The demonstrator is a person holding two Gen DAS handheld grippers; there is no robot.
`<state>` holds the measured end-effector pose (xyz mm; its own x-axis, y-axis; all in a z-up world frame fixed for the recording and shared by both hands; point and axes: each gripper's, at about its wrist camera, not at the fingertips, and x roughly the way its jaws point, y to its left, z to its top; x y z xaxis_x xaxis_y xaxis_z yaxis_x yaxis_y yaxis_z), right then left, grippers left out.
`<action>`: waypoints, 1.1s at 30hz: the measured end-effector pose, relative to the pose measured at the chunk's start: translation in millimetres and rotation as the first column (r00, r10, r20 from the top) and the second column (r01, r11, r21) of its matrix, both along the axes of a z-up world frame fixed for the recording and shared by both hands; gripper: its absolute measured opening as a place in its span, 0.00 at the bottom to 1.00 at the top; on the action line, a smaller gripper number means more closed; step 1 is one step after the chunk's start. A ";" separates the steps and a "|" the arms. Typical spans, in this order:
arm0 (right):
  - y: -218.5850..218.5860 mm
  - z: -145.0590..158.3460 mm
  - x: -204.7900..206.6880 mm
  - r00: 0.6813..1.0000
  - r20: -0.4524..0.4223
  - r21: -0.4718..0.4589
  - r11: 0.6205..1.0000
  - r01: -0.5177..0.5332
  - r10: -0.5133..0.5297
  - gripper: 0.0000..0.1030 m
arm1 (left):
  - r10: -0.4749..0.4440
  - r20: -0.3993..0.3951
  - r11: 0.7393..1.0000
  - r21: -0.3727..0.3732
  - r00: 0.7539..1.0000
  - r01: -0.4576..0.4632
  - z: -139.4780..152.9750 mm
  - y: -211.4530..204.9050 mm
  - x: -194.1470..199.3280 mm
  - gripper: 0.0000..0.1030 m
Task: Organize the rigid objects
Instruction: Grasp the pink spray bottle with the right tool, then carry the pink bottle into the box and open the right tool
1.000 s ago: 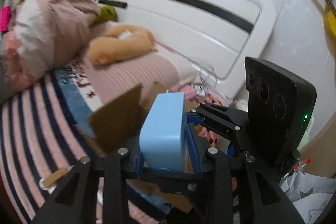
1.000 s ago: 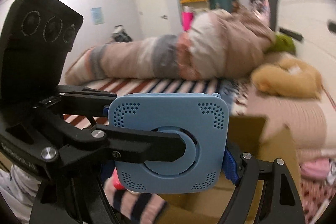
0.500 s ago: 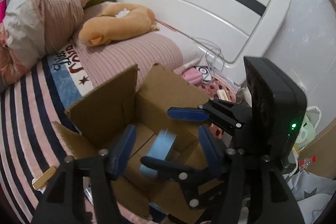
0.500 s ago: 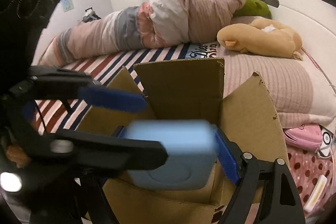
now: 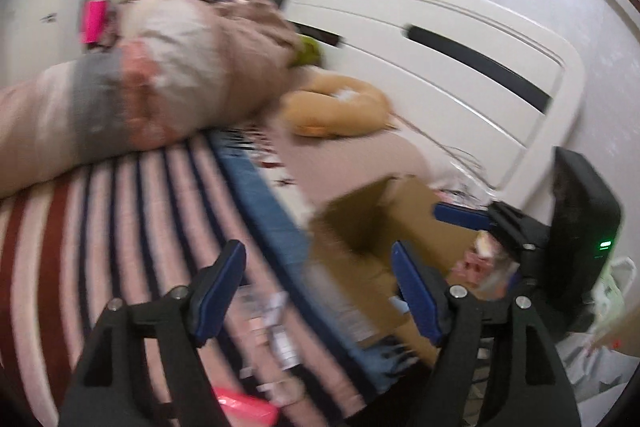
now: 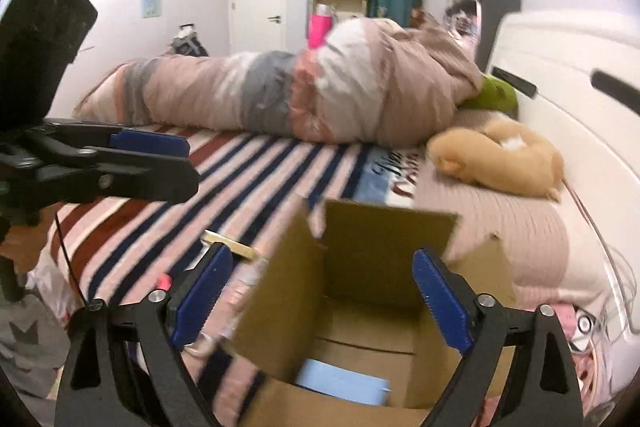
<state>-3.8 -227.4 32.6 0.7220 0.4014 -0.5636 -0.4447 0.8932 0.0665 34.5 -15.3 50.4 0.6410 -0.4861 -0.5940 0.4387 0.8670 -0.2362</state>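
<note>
An open cardboard box (image 6: pixel 372 267) stands on the striped bed. A light blue box-shaped device (image 6: pixel 344 385) lies inside it at the bottom. My right gripper (image 6: pixel 320 295) is open and empty just above the box. My left gripper (image 5: pixel 320 291) is open and empty, over the bed left of the box (image 5: pixel 360 227); it also shows at the left of the right wrist view (image 6: pixel 152 163). The right gripper's fingers (image 5: pixel 460 217) show in the left wrist view. Small blurred items (image 5: pixel 276 323) and a pink object (image 5: pixel 244 403) lie on the bed below the left gripper.
A rolled duvet (image 6: pixel 304 99) lies across the far side of the bed. A tan plush toy (image 6: pixel 500 159) and a green one (image 6: pixel 496 95) sit by the white headboard (image 5: pixel 440 67). A flat wooden stick (image 6: pixel 232 247) lies left of the box. Pink items (image 6: pixel 576 323) lie at the right.
The right gripper opened and let the blue device drop into the box. The left gripper swung away to the left over the bed. Both grippers rose from the box.
</note>
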 end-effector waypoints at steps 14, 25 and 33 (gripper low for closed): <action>167.1 -63.5 -1.7 0.881 -0.272 -0.029 0.912 -0.410 0.387 0.64 | 0.320 -0.125 0.947 0.002 0.939 -0.322 -106.0 150.9 -23.9 0.71; 199.6 -156.8 18.9 0.793 -0.519 -0.135 0.885 -0.446 0.320 0.32 | 0.330 -0.219 0.939 -0.024 0.918 -0.343 -156.9 162.4 -36.6 0.71; 206.4 -169.1 23.2 0.780 -0.537 -0.131 0.881 -0.454 0.322 0.26 | 0.325 -0.230 0.941 -0.020 0.918 -0.338 -159.8 160.1 -36.1 0.71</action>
